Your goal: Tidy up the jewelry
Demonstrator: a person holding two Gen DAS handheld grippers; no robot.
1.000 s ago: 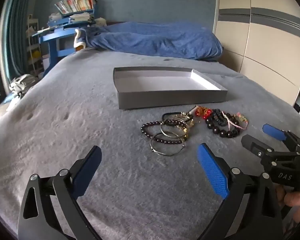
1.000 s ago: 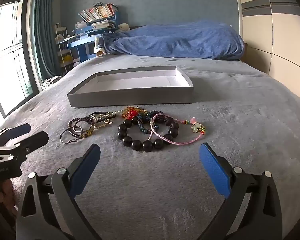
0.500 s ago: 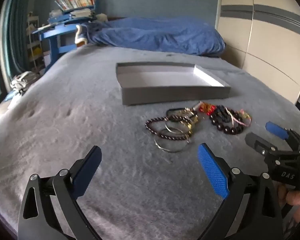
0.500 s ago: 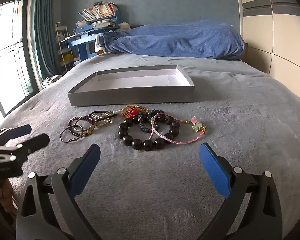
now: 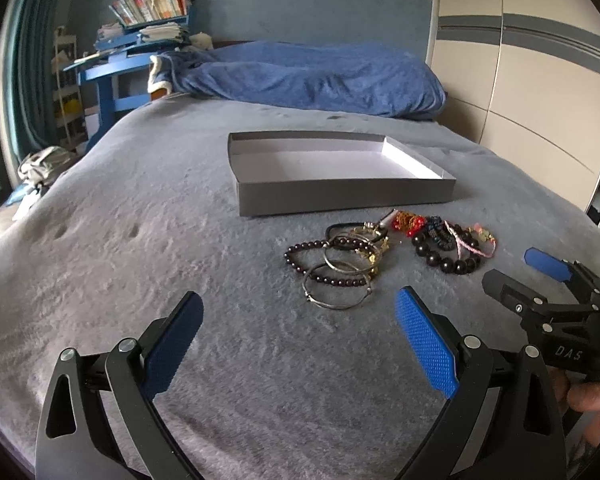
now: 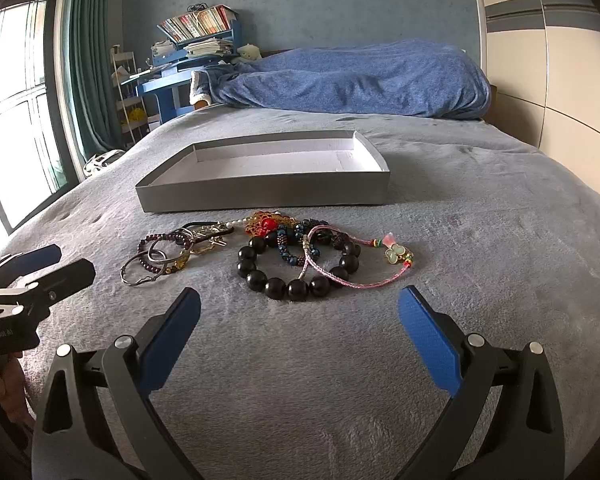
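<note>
A pile of jewelry lies on the grey bedspread in front of a shallow grey box [image 5: 340, 198] [image 6: 260, 194] with a white, empty inside. On the pile's left are silver bangles [image 5: 336, 294] [image 6: 142, 270] and a small dark bead bracelet [image 5: 300, 248]. On its right are a large black bead bracelet [image 6: 288, 288] [image 5: 448, 260], a pink cord bracelet [image 6: 358, 282] and a red and gold piece [image 6: 266, 224]. My left gripper [image 5: 298, 300] [image 6: 72, 260] is open, just short of the bangles. My right gripper [image 6: 299, 296] [image 5: 508, 266] is open, just short of the black beads. Neither holds anything.
A rumpled blue duvet [image 6: 352, 80] lies at the head of the bed beyond the box. A blue desk with books [image 6: 180, 72] stands at the far left by a window. A wardrobe wall [image 5: 540, 100] runs along the right. A hand [image 5: 592, 400] holds the right gripper.
The left wrist view shifted slightly and settled again. Both grippers stay open, and the jewelry and box have not moved.
</note>
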